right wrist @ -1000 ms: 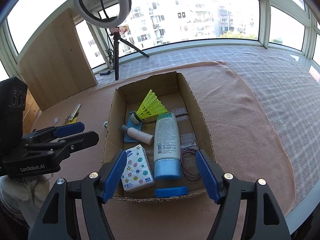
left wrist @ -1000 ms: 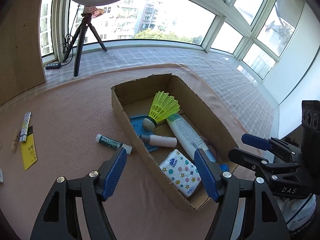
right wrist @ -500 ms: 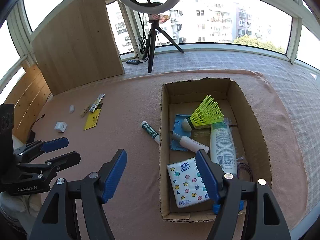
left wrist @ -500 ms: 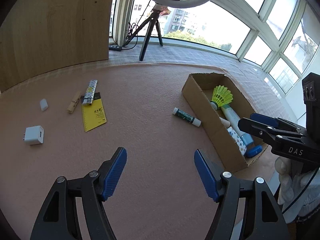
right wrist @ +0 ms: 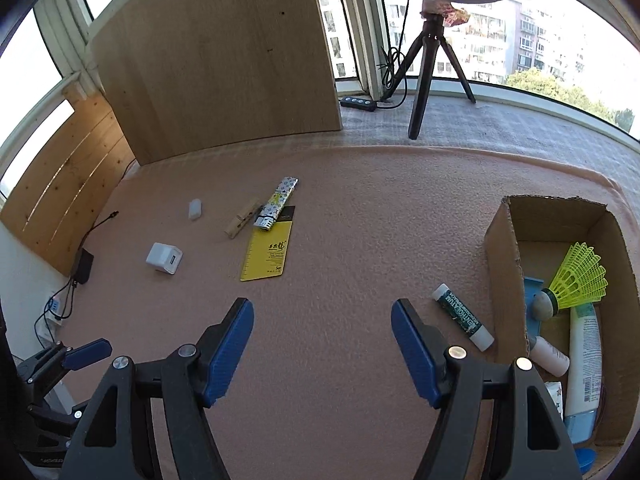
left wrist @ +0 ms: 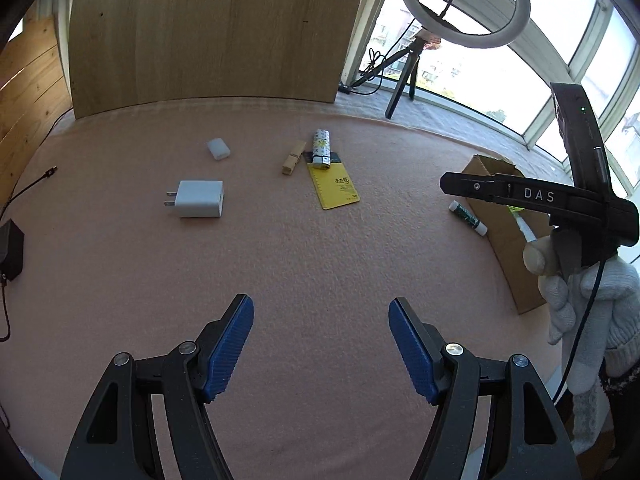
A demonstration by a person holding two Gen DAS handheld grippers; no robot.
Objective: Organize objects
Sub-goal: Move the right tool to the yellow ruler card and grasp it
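Note:
My left gripper hangs open and empty over bare pink cloth. Beyond it lie a white charger, a small white block, a wooden clothespin, a patterned lighter and a yellow card. My right gripper is open and empty too, with the green balm stick just to its right, beside the cardboard box. The box holds a yellow shuttlecock, a lotion tube and other items. The same charger and yellow card lie ahead on the left.
A wooden panel stands at the back edge of the cloth. A ring light on a tripod and a power strip sit by the windows. A black adapter with a cable lies at the far left. A gloved hand holds the right gripper.
Both grippers have swung left, away from the box and over the open cloth. The loose items on the left have come into the middle of the views. The jaws kept the same width.

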